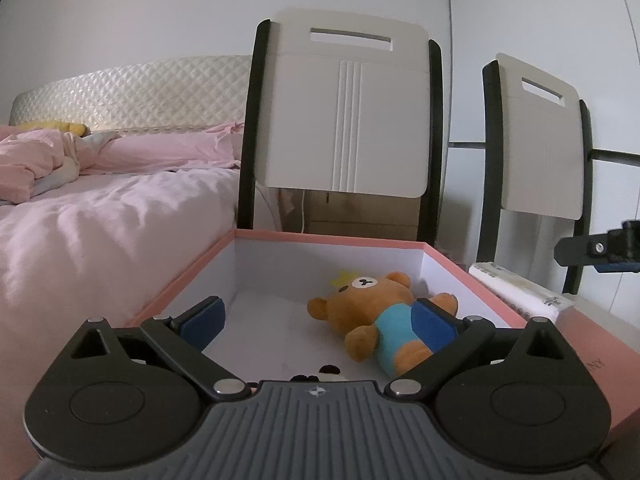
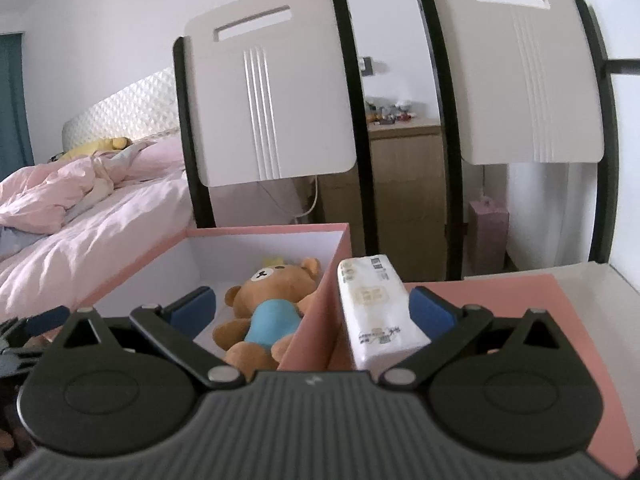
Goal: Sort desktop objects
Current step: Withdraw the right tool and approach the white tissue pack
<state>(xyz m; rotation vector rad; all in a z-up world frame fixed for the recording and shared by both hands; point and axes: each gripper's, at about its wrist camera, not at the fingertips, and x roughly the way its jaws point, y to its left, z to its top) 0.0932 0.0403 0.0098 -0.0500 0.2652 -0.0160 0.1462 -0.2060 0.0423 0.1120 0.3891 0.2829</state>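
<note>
A brown teddy bear (image 1: 372,316) in a blue shirt lies on its back inside the open pink box (image 1: 328,239), which is white inside. My left gripper (image 1: 320,316) hangs open over the box, its right pad in front of the bear's belly, not pressing it. A white tissue pack (image 2: 372,312) lies just outside the box's right wall (image 2: 320,312), on a pink surface. My right gripper (image 2: 312,304) is open and spans that wall, with the bear (image 2: 268,312) and the tissue pack both between its fingers. A small black-and-white thing (image 1: 322,372) peeks out under my left gripper, mostly hidden.
Two white folding chairs with black frames (image 1: 344,120) (image 2: 532,72) stand behind the box. A bed with pink bedding (image 1: 100,208) is on the left. A wooden cabinet (image 2: 400,184) stands at the back. A flat pink surface (image 2: 500,308) and a white tray-like part (image 2: 592,292) lie to the right.
</note>
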